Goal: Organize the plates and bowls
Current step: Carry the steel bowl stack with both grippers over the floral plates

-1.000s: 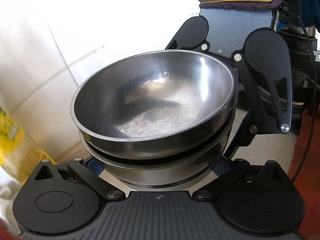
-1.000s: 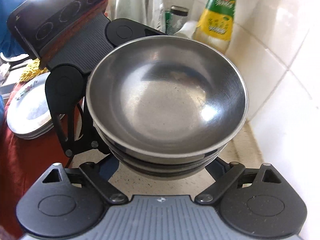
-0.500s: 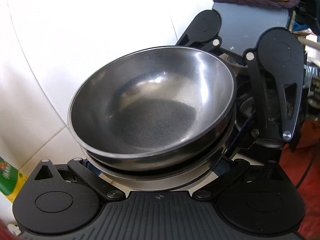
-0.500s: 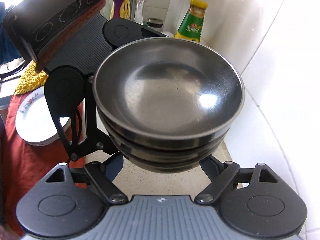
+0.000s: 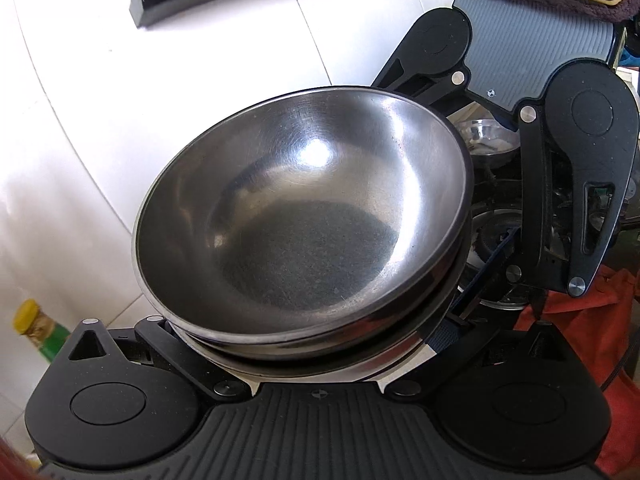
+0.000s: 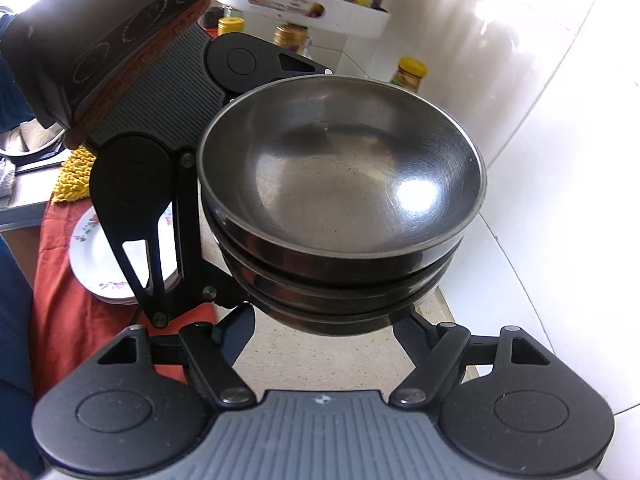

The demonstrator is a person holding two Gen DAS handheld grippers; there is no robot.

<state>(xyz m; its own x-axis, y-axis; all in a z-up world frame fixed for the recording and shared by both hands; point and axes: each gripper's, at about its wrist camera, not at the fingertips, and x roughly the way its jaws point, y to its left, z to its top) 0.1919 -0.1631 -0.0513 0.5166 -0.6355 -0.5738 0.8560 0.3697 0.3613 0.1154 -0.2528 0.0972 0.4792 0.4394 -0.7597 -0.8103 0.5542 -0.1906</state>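
A stack of nested steel bowls point(image 5: 304, 224) hangs in the air between my two grippers; it also shows in the right wrist view point(image 6: 340, 196). My left gripper point(image 5: 316, 364) clamps the stack from one side, its fingertips hidden under the bowls. My right gripper point(image 6: 324, 320) clamps it from the opposite side, fingertips also hidden. Each gripper shows in the other's view, across the bowls. A pile of white floral plates point(image 6: 104, 264) lies on a red cloth point(image 6: 72, 312) down to the left.
A white tiled wall point(image 6: 560, 160) is close on the right. A white shelf point(image 6: 304, 4) with jars stands above, bottles point(image 6: 408, 74) below it. A speckled counter point(image 6: 304, 356) lies beneath the bowls. A small steel bowl point(image 5: 486, 136) and a stove burner point(image 5: 496, 236) sit beyond.
Both grippers have lifted the bowl stack higher along the wall. The bottles and plates have dropped lower in view, and the shelf has come into sight.
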